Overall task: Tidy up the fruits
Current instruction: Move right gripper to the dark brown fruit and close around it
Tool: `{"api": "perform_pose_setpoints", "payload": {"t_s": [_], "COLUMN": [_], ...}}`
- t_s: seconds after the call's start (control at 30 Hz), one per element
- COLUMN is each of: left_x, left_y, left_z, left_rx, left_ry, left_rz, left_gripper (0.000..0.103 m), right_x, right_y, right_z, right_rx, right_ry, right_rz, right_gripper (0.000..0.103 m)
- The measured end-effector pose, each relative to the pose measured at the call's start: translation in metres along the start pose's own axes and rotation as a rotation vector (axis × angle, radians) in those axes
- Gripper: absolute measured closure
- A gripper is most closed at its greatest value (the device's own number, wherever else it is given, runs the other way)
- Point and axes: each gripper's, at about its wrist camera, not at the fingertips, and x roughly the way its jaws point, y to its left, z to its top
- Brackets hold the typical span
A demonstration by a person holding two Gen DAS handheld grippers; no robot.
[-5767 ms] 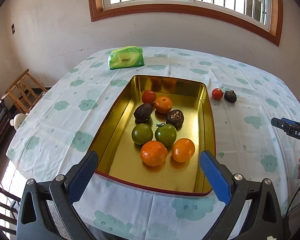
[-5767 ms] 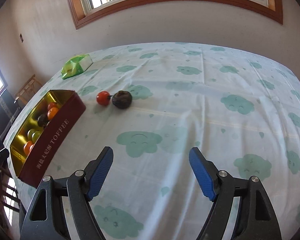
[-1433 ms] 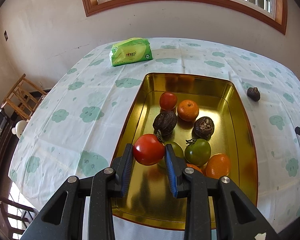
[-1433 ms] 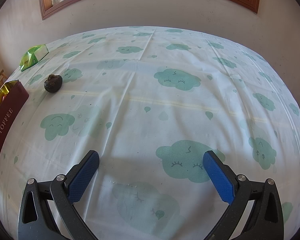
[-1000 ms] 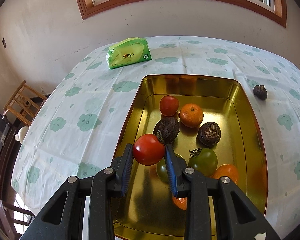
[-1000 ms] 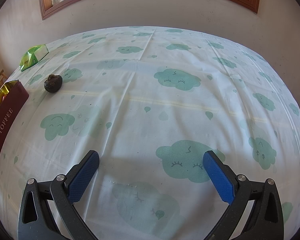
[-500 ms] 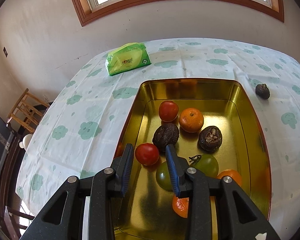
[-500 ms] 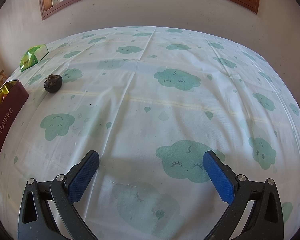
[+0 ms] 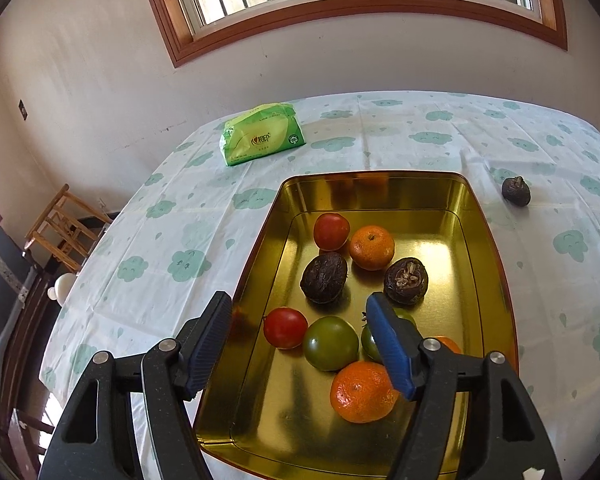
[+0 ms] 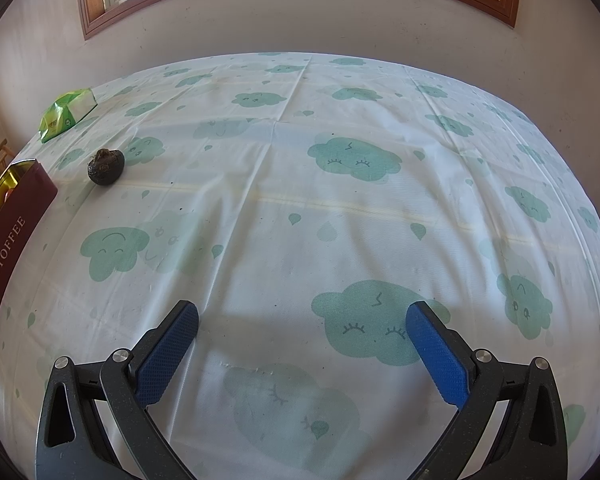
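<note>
Only the left view looks inside the tin (image 9: 476, 216); the tomato (image 9: 285, 327) sits loose between the opening left claw (image 9: 302, 330); right claw (image 10: 302, 330) gapes empty.

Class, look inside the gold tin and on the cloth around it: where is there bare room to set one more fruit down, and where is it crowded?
Free: the tin's far end beyond the red tomato and tangerine; its near left corner; the cloth beyond the dark fruit. Crowded: the tin's middle, around the green tomato.
</note>
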Motion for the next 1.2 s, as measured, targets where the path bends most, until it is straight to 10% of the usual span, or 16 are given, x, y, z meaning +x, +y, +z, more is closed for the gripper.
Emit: {"api": "perform_pose_setpoints", "payload": {"t_s": [0.63, 1.2], "left_x": [-0.012, -0.031], "left_y": [-0.007, -0.004], "left_z": [-0.003, -0.007], "left_rx": [-0.073, -0.149], "left_ry": [0.019, 0.041], "left_rz": [-0.040, -0.125], "left_gripper": [0.017, 0.015], "right_x": [-0.018, 0.021], "right_y": [0.003, 0.139], "right_z": [0.002, 0.083], "right_rx": [0.019, -0.334], "right_ry": [-0.088, -0.111], "right_rz": [0.057, 0.274], "right_gripper": [0.000, 0.016]}}
